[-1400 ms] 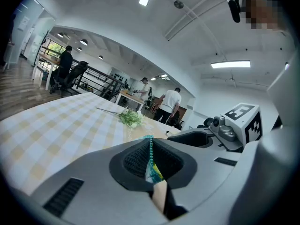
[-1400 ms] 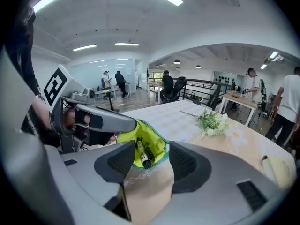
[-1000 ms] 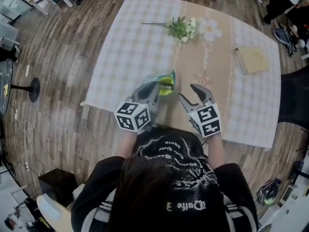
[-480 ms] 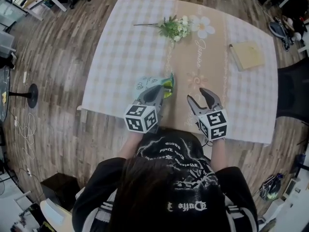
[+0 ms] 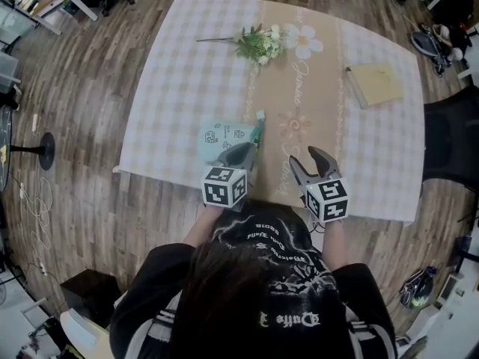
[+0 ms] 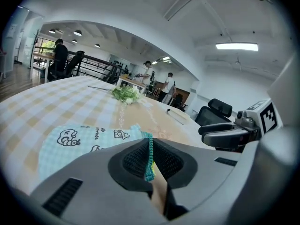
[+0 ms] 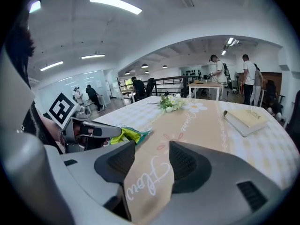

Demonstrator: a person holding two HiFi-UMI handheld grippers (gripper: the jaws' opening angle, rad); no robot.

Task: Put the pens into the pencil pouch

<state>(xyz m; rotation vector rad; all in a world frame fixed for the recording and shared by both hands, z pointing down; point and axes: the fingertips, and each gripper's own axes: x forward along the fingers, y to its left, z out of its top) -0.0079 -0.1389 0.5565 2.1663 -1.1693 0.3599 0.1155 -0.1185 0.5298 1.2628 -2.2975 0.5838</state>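
Left tongs (image 5: pixel 242 150) clench the pencil pouch's (image 5: pixel 220 137) zipper edge; right tongs (image 5: pixel 304 156) gape empty. We see no loose pens, so zipping probably remains.

Left tool (image 5: pixel 249 148) clamped on pouch (image 5: pixel 221 137) edge; right tool (image 5: pixel 304 158) jaws apart, empty; both pitched down.

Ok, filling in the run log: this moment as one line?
left tongs: shut on pouch edge | right tongs: open, empty | pouch: lying on table
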